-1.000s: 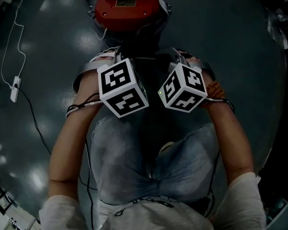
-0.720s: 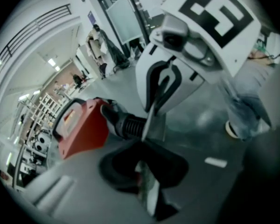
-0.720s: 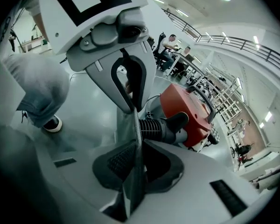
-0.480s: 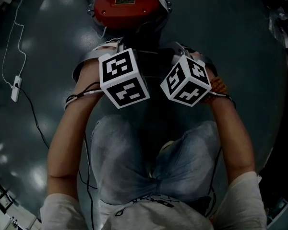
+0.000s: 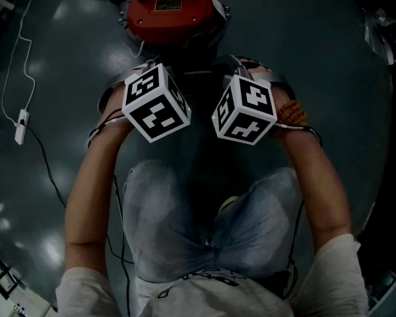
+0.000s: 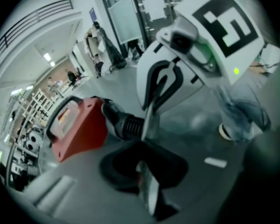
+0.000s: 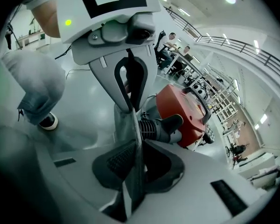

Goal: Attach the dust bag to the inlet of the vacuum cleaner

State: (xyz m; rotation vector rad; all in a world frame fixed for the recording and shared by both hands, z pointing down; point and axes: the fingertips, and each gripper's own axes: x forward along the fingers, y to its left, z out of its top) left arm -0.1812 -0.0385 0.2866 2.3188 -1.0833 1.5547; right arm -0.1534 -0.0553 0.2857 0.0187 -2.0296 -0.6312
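My left hand-held gripper [image 6: 146, 148] and right hand-held gripper [image 7: 136, 146] were both clamped on the grey dust bag [image 7: 123, 122], the left having just tightened. The bag sat near the red vacuum's [image 5: 173, 8] ribbed inlet [image 7: 154, 129]. Fitting it, I judged, remained.

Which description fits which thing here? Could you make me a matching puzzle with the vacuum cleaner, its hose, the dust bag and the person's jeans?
Things:
1 vacuum cleaner
2 hose
3 dust bag
4 jeans

Descriptions:
A ribbed, black
B pale blue
C red
D thin, grey, clamped on both sides

Pairs: 1-C, 2-A, 3-D, 4-B
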